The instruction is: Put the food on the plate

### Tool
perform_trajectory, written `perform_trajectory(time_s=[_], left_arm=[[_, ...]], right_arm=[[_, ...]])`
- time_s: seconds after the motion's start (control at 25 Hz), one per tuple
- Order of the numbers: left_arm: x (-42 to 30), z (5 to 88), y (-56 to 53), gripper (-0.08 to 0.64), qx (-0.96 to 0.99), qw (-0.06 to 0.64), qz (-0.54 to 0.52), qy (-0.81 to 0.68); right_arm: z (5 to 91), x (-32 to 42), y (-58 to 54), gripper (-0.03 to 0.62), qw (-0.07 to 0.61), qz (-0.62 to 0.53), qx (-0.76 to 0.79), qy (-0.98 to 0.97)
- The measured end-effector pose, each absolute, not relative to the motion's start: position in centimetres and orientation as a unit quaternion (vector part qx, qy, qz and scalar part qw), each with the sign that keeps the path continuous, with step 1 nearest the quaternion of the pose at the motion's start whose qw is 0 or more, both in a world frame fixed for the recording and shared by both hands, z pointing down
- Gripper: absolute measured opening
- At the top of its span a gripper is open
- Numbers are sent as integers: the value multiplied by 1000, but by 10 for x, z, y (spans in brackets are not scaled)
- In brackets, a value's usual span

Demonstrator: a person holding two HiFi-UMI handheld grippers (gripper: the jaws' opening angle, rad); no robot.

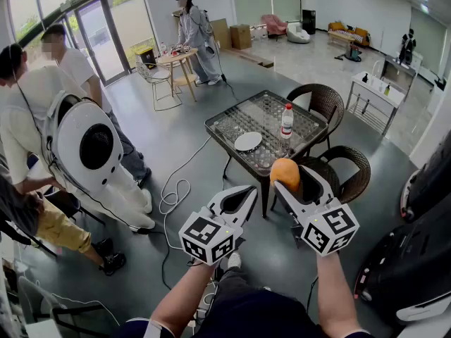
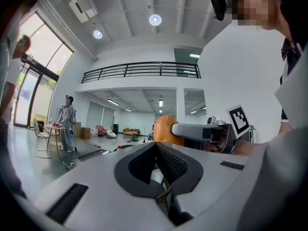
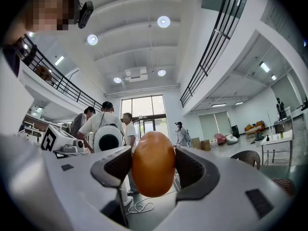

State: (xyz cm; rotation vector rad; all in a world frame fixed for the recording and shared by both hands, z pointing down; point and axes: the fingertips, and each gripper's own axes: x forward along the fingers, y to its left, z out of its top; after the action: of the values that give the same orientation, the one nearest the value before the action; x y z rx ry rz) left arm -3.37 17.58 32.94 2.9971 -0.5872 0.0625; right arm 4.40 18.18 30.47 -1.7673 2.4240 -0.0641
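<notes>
Grey flooring point(image 1: 176, 139) ran across a big, bright hall with tall windows, and on it stood a dark wicker worktop point(image 1: 232, 118) with a glass top and 2 wicker chairs point(image 1: 323, 103) drawn up on its right side. A white plate point(image 1: 247, 141) lay flat near the worktop's front edge. A clear bottle point(image 1: 287, 121) with a red cap stood upright close to the plate's right, not touching it. The food point(image 1: 285, 174), a smooth orange-brown oval, was not on the plate. It was up in the air, over the worktop's near corner in the head view, pinched in the right tongs point(image 1: 294, 178). In the right gripper view the food point(image 3: 153, 174) stood on end between the 2 dark pads of the right tongs point(image 3: 152, 155), 1 pad pressed against each flank, and its rounded top rose above them. The left tongs point(image 1: 246, 192) hung beside the right pair, to its left and a little lower. In the left gripper view the left tongs point(image 2: 156, 148) were pressed together with nothing between them, and the food point(image 2: 163, 129) showed just beyond their tip, in the other pair. A white cable point(image 1: 173, 196) curled on the floor left of the worktop. A person with a white backpack unit point(image 1: 91, 146) stood at the left edge. Farther back, another person point(image 1: 194, 27) stood at a small round table point(image 1: 176, 58).
</notes>
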Motion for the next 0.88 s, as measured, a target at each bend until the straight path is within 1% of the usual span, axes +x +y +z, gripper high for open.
perform_trajectory(time_s=[0.88], left_arm=[[-20, 330, 169, 8, 979, 37, 26, -199]], right_arm=[[305, 61, 174, 288, 78, -22, -577, 813]])
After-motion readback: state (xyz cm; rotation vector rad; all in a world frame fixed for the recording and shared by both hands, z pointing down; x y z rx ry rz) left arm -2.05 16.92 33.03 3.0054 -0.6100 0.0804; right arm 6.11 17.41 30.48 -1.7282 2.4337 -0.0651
